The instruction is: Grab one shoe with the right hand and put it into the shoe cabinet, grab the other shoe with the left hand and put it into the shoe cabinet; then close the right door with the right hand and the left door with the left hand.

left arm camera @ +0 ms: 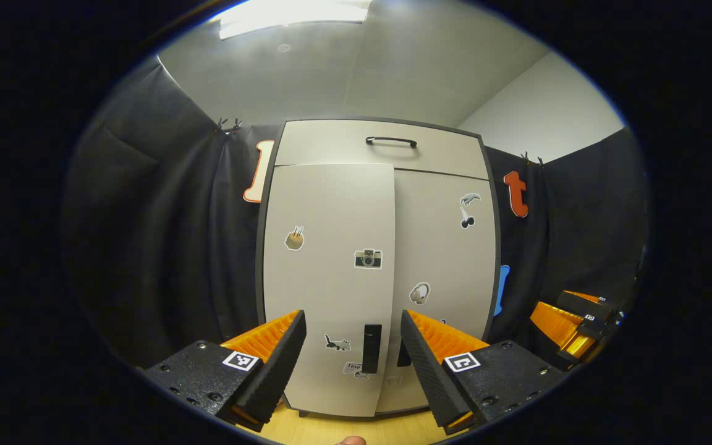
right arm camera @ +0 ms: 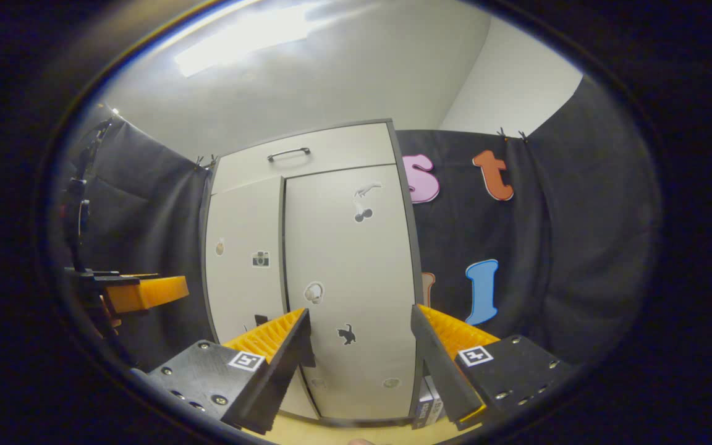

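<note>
shoe cabinet nearly shut, both grippers empty

left gripper view: left gripper (left arm camera: 353, 358) spread wide, holding nothing, facing shoe cabinet (left arm camera: 378, 148). left door (left arm camera: 328, 278) slightly ajar, overlapping right door (left arm camera: 445, 259). right gripper (left arm camera: 578, 324) off to the side.

right gripper view: right gripper (right arm camera: 362, 364) wide apart, empty. right door (right arm camera: 350, 272) closed, left door (right arm camera: 241, 266) slightly ajar.

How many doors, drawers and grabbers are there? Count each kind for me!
Doors: 2, the left door and the right door
Drawers: 1, the drawer on top
Grabbers: 2, the left gripper and the right gripper
Total: 5
</note>
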